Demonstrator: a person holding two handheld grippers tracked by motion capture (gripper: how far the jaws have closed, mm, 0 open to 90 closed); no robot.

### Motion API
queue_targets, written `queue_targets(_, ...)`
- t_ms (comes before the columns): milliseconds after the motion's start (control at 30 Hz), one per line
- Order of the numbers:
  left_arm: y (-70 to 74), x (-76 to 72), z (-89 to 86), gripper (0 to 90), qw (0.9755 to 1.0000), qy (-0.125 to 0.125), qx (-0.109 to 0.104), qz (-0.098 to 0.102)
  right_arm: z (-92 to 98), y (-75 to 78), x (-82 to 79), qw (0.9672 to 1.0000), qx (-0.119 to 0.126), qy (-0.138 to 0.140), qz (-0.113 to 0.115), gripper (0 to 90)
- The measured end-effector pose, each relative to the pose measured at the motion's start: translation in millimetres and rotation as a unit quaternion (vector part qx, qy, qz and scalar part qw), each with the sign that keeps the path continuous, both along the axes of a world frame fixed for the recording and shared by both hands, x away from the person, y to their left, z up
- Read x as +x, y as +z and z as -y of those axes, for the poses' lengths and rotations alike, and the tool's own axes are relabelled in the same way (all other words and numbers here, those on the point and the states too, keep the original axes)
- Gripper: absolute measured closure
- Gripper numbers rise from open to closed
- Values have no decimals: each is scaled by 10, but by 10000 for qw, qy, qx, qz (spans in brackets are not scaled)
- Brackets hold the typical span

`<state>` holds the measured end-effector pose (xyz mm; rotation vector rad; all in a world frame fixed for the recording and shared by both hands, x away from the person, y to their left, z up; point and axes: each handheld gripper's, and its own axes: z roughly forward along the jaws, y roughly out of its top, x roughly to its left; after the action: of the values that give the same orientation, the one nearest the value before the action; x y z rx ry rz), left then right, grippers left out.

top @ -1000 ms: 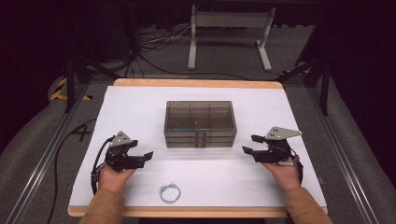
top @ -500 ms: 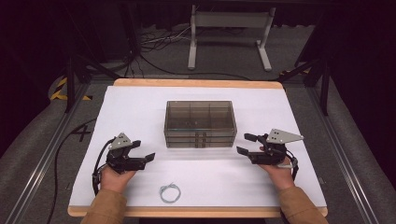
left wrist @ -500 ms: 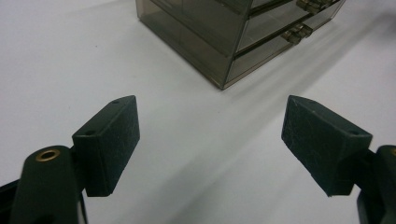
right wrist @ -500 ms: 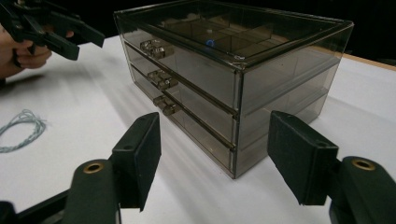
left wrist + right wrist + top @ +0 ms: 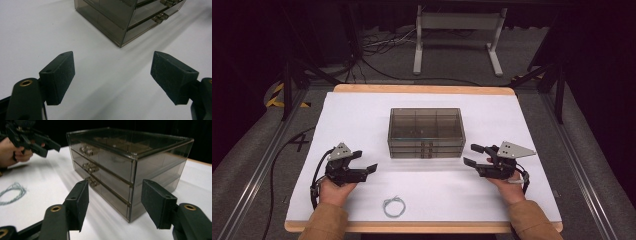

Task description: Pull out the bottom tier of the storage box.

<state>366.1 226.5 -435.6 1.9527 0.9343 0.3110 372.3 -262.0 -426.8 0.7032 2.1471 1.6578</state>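
Note:
A smoky see-through box with three drawers (image 5: 426,131) stands shut at the middle of the white table sheet (image 5: 362,115). My left gripper (image 5: 366,161) rests at the box's front left, open, with bare sheet between its pads (image 5: 112,72) and the box corner (image 5: 130,15) ahead. My right gripper (image 5: 469,154) sits at the box's front right, open and pointing at the corner of the drawer box (image 5: 130,170). Its jaws (image 5: 115,200) have just been closing a little, with nothing between them. The left gripper (image 5: 50,147) shows farther off in the right gripper view.
A small loop of pale string (image 5: 393,205) lies near the table's front edge, between my hands; the string (image 5: 13,190) also appears in the right gripper view. Behind the table are a metal stand (image 5: 457,30) and floor cables (image 5: 377,45).
My right gripper has edged slightly left toward the box. The left gripper, box and string stay where they were.

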Motion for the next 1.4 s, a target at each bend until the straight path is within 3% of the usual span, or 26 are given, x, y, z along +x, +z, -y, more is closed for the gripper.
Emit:
queue_targets(200, -14, 4, -16, 206, 10000, 14, -32, 20, 8, -11, -21, 9999, 103, -66, 109, 434)
queue_targets(367, -46, 12, -24, 206, 10000, 1, -32, 63, -16, -6, -47, 9997, 15, -10, 255, 448)
queue_targets(500, -99, 34, -37, 205, 10000, 0, -31, 77, -57, 8, -83, 9990, -167, 9, 419, 458)
queue_targets(633, -112, 34, -29, 205, 10000, 18, -1, 80, -123, 30, -135, 9962, -556, -97, 664, 473)
queue_targets(700, -118, 35, -21, 205, 10000, 5, 21, 65, -164, 36, -161, 9933, -838, -171, 777, 475)
queue_targets(900, -120, 35, -10, 207, 9999, 19, 95, 65, -259, 41, -216, 9876, -1212, -220, 970, 482)
queue_targets(1067, -130, 42, 4, 216, 9998, 65, 192, 30, -364, 25, -277, 9783, -1601, -216, 1296, 498)
queue_targets(1333, -136, 43, 16, 222, 9996, 126, 263, 24, -472, -19, -332, 9652, -2064, -331, 1570, 517)
queue_targets(1400, -139, 45, 16, 224, 9996, 108, 257, 16, -500, -33, -349, 9605, -2201, -399, 1655, 524)
